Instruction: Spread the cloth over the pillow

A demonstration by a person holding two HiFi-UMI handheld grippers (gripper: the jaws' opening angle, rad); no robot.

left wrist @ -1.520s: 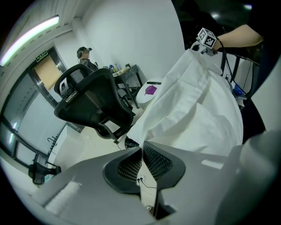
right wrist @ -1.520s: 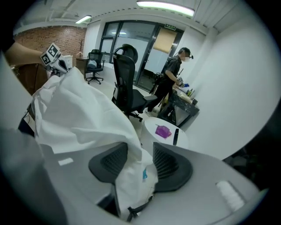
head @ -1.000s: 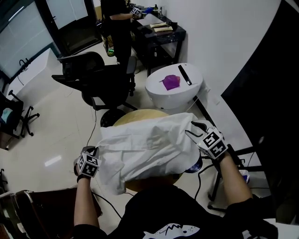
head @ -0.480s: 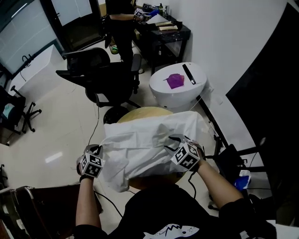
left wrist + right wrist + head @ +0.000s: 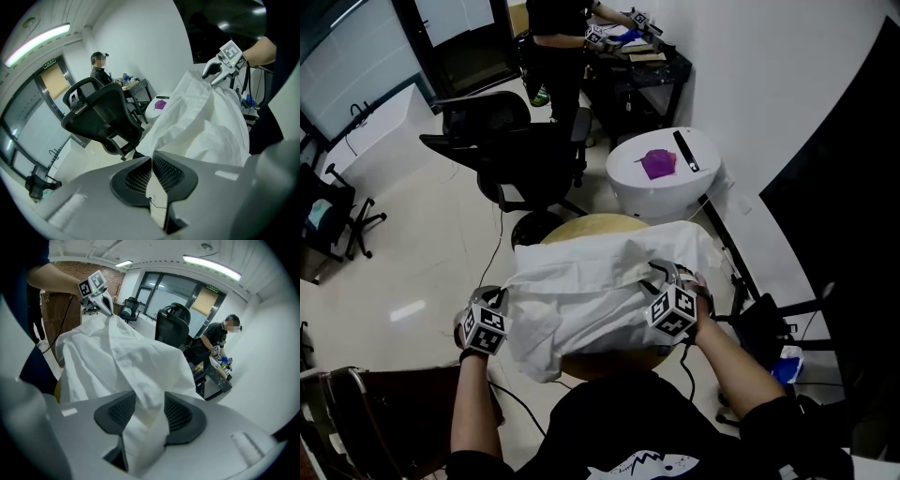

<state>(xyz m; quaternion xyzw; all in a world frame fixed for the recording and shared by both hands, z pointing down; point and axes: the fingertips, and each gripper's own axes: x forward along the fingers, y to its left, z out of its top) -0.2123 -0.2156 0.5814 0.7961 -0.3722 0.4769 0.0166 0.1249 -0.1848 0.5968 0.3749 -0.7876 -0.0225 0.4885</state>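
A white cloth (image 5: 591, 300) lies bunched over the pillow on a round wooden table (image 5: 581, 228); the pillow itself is hidden beneath it. My left gripper (image 5: 497, 302) is at the cloth's left near corner, shut on the cloth edge, which starts right at the closed tips (image 5: 152, 157). The right gripper view shows it holding that corner up (image 5: 108, 310). My right gripper (image 5: 664, 275) rests on the cloth's right part. Its jaws have just been opening and stand wide, with a loose fold of cloth (image 5: 147, 394) between them.
A black office chair (image 5: 516, 150) stands beyond the table. A white round side table (image 5: 689, 187) carries a purple rag (image 5: 657, 164) and a black bar. A person (image 5: 558, 37) works at a black desk at the back. Cables and a black stand (image 5: 759, 314) are at the right.
My right gripper moved left from the cloth's right edge onto the cloth and its jaws spread wider. The left gripper stayed at its corner.
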